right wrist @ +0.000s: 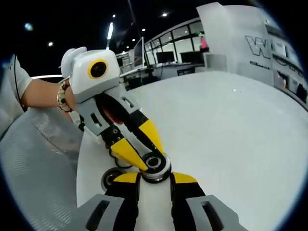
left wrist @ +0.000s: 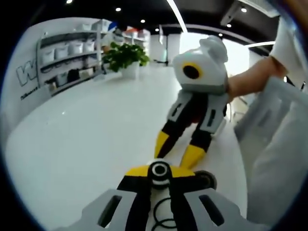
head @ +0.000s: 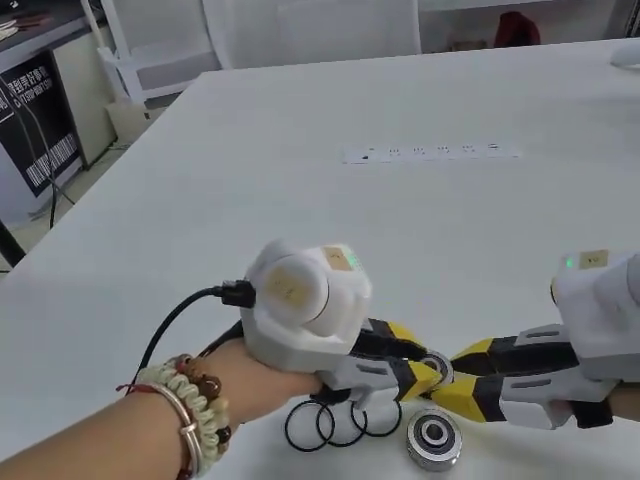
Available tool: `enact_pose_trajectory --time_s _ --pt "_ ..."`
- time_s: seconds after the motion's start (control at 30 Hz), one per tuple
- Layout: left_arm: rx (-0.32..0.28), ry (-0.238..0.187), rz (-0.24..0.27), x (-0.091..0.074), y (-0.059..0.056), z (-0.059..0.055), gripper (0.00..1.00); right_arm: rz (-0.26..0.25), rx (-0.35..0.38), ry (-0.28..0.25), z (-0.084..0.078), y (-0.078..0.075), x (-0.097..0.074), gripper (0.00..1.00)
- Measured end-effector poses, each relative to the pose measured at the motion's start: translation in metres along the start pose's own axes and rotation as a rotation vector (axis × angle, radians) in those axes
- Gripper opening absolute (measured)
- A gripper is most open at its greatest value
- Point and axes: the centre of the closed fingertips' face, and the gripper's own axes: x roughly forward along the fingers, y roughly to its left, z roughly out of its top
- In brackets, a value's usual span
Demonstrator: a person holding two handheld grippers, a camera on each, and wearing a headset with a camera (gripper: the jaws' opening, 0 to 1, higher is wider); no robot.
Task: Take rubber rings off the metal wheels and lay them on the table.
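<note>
Two grippers meet low over the white table [head: 300, 200], near its front edge. Farthest left, a hand [head: 250, 385] with beaded bracelets [head: 190, 410] at the wrist carries the left gripper [head: 415, 358]. Its yellow-tipped jaws are clamped on a small metal wheel [head: 437, 367], which is held just above the tabletop. In the left gripper view this held wheel [left wrist: 160, 171] sits face-on between the two tips.

Below the left gripper, several black rubber rings [head: 340, 423] lie flat on the table, overlapping one another. Just right of them a second wheel [head: 434, 438] rests on its side on the table, apart from both grippers.

From the right comes the right gripper [head: 458, 375], its jaws spread about as wide as the held wheel and its tips at that wheel's rim. In the right gripper view the held wheel [right wrist: 155, 165] sits right at the gap between the tips. Whether they actually pinch it or its ring I cannot tell from these angles.

Far back on the table lies a white power strip [head: 430, 152].
</note>
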Motion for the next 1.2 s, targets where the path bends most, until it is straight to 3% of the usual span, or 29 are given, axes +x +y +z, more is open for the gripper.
enact_pose_trajectory --time_s 0.03,0.07,0.47,0.73,0.97,1.13,1.2 --pt "0.031 -0.03 0.005 0.001 0.002 0.005 0.15 0.0 -0.001 0.001 0.0 0.0 0.0 0.22" --pt "0.044 -0.033 0.007 0.001 0.002 0.005 0.15 0.0 -0.002 0.002 0.0 0.001 0.0 0.22" --pt "0.041 -0.055 0.014 0.001 0.002 0.006 0.14 -0.008 -0.008 0.017 -0.003 0.001 -0.003 0.19" --pt "0.028 -0.063 0.025 0.0 0.002 0.007 0.14 -0.014 -0.02 0.03 -0.007 -0.002 -0.006 0.09" --pt "0.016 -0.071 0.029 0.0 0.002 0.007 0.14 -0.018 -0.094 0.05 -0.009 -0.003 -0.006 0.02" --pt "0.018 -0.074 0.034 0.0 0.001 0.007 0.14 -0.032 -0.092 0.056 -0.01 -0.005 -0.006 0.0" --pt "0.02 -0.076 0.038 0.0 0.001 0.007 0.14 -0.049 -0.057 0.06 -0.01 -0.006 -0.006 0.0"
